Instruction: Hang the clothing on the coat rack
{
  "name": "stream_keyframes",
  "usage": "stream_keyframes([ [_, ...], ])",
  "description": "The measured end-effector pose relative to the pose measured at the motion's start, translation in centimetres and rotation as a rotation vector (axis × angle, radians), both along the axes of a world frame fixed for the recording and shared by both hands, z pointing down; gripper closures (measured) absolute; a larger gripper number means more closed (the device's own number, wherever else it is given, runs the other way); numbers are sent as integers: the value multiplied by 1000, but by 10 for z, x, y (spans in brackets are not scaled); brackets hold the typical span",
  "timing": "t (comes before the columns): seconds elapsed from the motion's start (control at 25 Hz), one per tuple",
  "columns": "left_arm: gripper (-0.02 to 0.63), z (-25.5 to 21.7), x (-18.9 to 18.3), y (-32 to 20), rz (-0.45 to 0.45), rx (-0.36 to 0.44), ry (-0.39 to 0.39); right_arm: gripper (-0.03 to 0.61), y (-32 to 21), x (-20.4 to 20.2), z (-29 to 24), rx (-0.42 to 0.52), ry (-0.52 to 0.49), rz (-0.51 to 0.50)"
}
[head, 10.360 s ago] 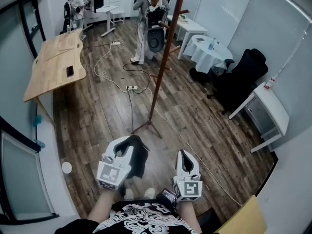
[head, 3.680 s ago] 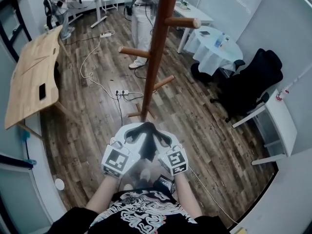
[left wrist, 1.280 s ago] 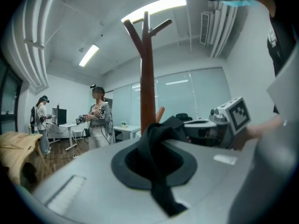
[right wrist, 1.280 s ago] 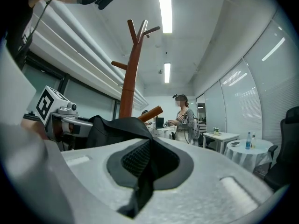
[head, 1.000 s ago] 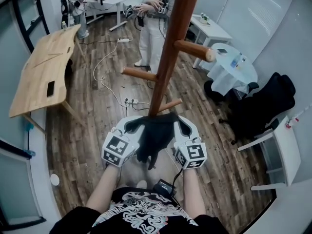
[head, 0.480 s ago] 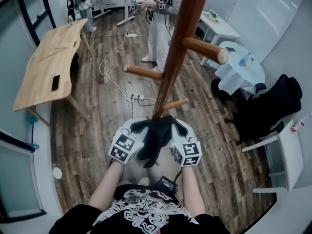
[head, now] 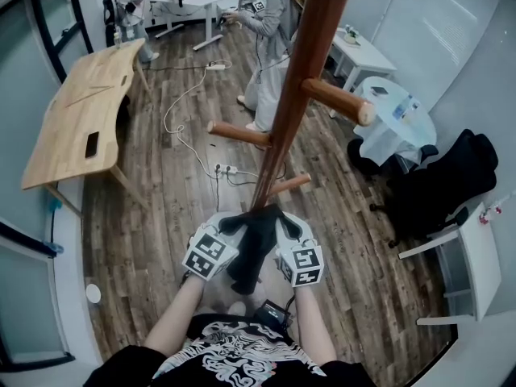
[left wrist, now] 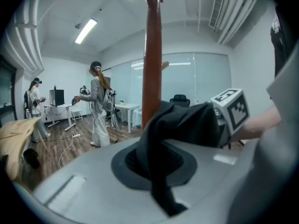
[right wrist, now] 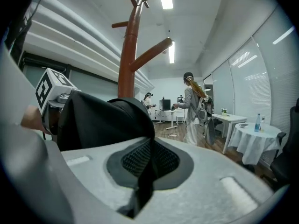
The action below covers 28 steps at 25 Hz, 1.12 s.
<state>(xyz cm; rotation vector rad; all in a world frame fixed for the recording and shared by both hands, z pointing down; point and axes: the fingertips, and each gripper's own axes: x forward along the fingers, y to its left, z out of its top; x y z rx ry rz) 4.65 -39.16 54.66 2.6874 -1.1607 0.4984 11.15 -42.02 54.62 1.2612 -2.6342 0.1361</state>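
A black garment (head: 256, 239) hangs bunched between both grippers in the head view, just in front of the brown wooden coat rack (head: 300, 79). My left gripper (head: 226, 227) is shut on the cloth's left part, and the dark fabric (left wrist: 163, 139) spills from its jaws in the left gripper view. My right gripper (head: 284, 224) is shut on the right part, with fabric (right wrist: 117, 120) pinched in its jaws. The rack's pole (left wrist: 152, 55) rises straight ahead, with pegs (head: 339, 101) sticking out to the right and left above the grippers.
A person (head: 274, 31) stands beyond the rack, another person (head: 129, 6) at the far left. A wooden desk (head: 81, 111) is at the left. A round white-clothed table (head: 395, 123), black chair (head: 443, 184) and white table (head: 476, 256) are at the right. Cables (head: 193, 127) and a power strip lie on the floor.
Both grippers have drawn closer together, bunching the garment, and have come nearer to the rack's pole. The person beyond the rack has shifted.
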Motion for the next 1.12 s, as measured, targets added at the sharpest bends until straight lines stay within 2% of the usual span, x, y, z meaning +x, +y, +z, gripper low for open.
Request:
stream_keyframes([
  [0.36,619,10,8,9,28,-47,22,571,11,-3,10,-13,12,14],
  [0.8,618,9,12,13,-4,-39,28,571,18,6,12,-12,32,46],
  [1.04,618,8,5,13,-26,-19,31,568,25,3,13,21,91,44],
  [1.12,617,9,8,13,-31,-18,32,543,26,7,14,11,82,44],
])
